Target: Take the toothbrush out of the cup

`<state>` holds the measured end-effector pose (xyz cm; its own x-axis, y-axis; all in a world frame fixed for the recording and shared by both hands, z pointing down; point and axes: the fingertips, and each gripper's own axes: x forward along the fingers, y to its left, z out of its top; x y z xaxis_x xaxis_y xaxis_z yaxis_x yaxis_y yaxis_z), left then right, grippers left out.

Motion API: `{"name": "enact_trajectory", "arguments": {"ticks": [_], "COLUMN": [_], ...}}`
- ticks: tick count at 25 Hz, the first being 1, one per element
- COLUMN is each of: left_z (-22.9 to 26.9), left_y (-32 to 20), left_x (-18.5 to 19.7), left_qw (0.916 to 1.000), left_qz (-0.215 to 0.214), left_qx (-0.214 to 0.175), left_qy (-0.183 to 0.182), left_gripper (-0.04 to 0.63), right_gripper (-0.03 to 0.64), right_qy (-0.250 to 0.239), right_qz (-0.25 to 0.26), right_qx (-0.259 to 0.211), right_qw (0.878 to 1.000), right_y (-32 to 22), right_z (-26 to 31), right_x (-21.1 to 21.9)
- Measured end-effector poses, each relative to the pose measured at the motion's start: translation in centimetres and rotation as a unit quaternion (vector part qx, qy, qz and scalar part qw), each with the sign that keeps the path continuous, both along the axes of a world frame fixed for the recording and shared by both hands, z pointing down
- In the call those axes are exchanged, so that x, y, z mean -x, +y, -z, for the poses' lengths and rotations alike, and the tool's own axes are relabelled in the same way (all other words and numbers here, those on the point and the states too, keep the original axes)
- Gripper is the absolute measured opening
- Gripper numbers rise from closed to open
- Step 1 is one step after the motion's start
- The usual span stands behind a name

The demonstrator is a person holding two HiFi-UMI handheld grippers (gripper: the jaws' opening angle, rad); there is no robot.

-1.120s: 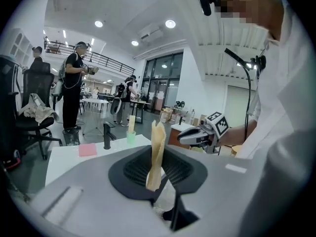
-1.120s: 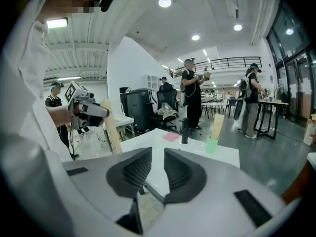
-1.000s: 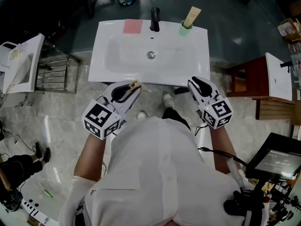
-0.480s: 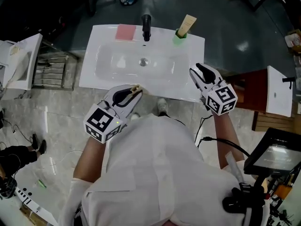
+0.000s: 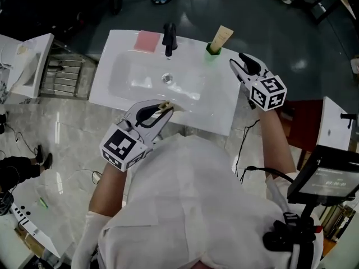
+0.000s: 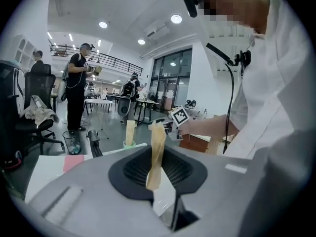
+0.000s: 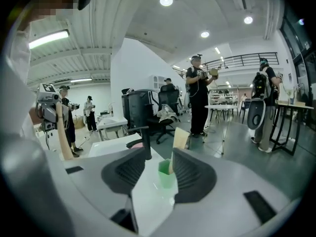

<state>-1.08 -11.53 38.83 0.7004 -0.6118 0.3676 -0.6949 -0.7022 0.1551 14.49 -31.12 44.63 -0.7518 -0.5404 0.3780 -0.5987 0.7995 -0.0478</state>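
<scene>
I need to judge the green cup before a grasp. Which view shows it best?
The right gripper view: the green cup is close and near the centre. The head view shows the cup small, from above. The left gripper view shows the cup tiny and far off.

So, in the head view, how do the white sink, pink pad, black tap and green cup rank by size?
1. white sink, by far the largest.
2. pink pad.
3. black tap, narrower than the pad but about as long, so it's a close call.
4. green cup, of which only a little shows.
</scene>
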Motion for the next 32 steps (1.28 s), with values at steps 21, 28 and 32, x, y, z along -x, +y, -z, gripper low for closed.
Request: {"name": "enact_trajectory", "arguments": {"ticks": [21, 28, 32], "left_z": [-0.5, -0.4, -0.4], "left_y": [-0.7, -0.9, -1.3], "left_x": [0.7, 0.9, 0.9], "left_qw": [0.995, 0.9948, 0.9952], "left_qz": [0.094, 0.096, 0.092], "left_qx": [0.027, 0.03, 0.03], "left_qy": [-0.02, -0.018, -0.015], "left_gripper": [0.063, 0.063, 0.063], "right_gripper": [0.166, 0.061, 0.058], "right_qy": [-0.065, -0.05, -0.049], "right_qz": [0.028, 0.019, 0.014], "right_qx": [0.062, 0.047, 0.035], "right_qw": [0.996, 0.997, 0.998], "right_y": [-9.9, -9.7, -9.9], "right_z": [-4.8, -4.9, -4.3], "right_x": [4.1, 3.8, 3.5]}}
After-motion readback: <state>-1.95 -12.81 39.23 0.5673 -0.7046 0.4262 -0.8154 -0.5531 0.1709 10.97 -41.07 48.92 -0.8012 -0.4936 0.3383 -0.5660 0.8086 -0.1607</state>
